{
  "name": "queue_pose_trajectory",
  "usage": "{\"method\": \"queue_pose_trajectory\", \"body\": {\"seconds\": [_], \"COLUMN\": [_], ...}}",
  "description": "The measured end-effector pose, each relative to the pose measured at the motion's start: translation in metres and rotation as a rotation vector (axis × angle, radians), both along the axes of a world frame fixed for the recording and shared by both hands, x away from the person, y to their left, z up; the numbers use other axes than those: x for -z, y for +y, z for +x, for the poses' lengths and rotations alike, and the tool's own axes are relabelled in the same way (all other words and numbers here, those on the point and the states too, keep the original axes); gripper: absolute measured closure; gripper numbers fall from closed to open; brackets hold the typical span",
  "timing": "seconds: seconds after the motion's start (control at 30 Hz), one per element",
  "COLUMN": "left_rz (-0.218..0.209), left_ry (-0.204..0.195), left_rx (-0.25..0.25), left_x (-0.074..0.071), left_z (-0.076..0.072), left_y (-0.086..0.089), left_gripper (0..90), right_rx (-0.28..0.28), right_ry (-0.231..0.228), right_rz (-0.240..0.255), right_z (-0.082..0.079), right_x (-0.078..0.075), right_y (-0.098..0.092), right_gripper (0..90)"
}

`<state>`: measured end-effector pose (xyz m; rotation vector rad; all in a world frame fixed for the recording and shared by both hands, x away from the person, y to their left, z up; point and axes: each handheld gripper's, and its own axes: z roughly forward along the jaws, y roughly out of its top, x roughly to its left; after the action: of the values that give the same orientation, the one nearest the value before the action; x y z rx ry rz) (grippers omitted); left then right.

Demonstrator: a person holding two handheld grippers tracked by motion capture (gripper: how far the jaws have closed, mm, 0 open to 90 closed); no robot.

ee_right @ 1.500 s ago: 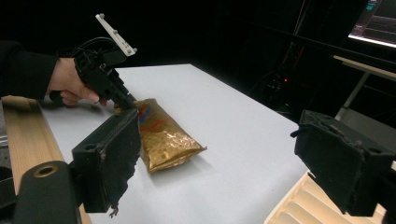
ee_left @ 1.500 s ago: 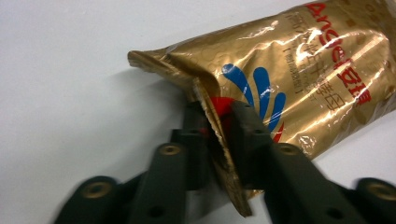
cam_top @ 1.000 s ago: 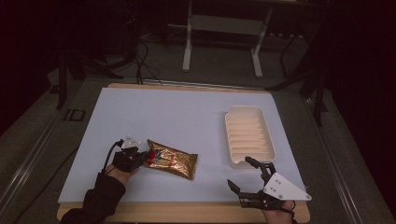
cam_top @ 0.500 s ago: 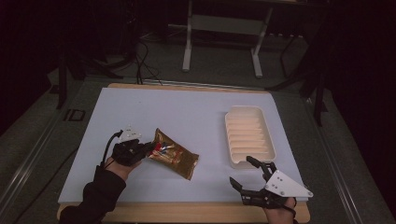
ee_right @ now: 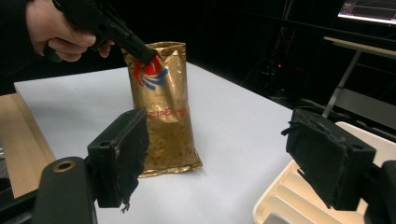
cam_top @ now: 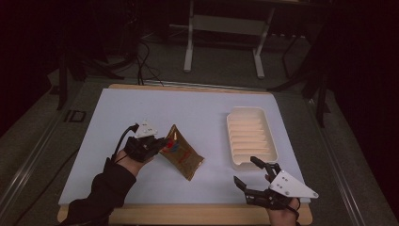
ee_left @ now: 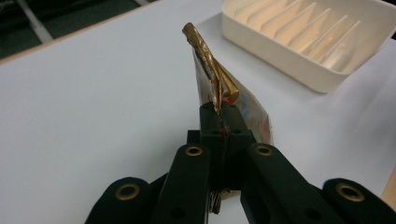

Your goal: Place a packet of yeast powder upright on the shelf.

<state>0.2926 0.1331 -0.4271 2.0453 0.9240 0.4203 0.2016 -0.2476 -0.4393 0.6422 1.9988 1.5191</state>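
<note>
A gold snack bag (cam_top: 182,154) with a red and blue logo stands tilted on the white table, its bottom edge on the surface. My left gripper (cam_top: 162,141) is shut on the bag's crimped top edge (ee_left: 211,77), jaws pressed together (ee_left: 219,113). In the right gripper view the bag (ee_right: 163,116) stands almost upright, with the left gripper (ee_right: 140,52) pinching its top corner. My right gripper (cam_top: 244,170) is open near the front edge, right of the bag, its pads (ee_right: 122,151) wide apart with nothing between them (ee_right: 224,158).
A white ridged tray (cam_top: 251,134) lies on the right side of the table, just beyond the right gripper; its near corner (ee_right: 289,196) sits under the right jaw. The table's wooden front edge (cam_top: 188,214) runs close behind both hands.
The left gripper has risen with the bag's top end, tipping the bag from flat on the table to nearly upright. The right gripper has barely shifted.
</note>
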Motion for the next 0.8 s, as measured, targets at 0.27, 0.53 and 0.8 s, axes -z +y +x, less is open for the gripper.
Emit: {"method": "queue_pose_trajectory", "body": {"seconds": [0.27,0.53,0.8], "left_rz": [-0.01,-0.025,0.066], "left_ry": [-0.016,-0.06,-0.112], "left_rx": [0.078,0.164,0.343], "left_x": [-0.01,-0.026,-0.053], "left_z": [0.001,0.007,0.013], "left_y": [-0.013,-0.025,-0.037], "left_gripper": [90.0,90.0,90.0], "right_rx": [0.051,0.02,-0.076], "right_ry": [0.037,0.097,0.099], "right_rz": [-0.098,-0.09,-0.105], "right_z": [0.007,0.013,0.023], "right_x": [0.004,0.001,-0.023], "right_y": [0.002,0.001,-0.008], "right_gripper": [19.2,19.6,21.7]}}
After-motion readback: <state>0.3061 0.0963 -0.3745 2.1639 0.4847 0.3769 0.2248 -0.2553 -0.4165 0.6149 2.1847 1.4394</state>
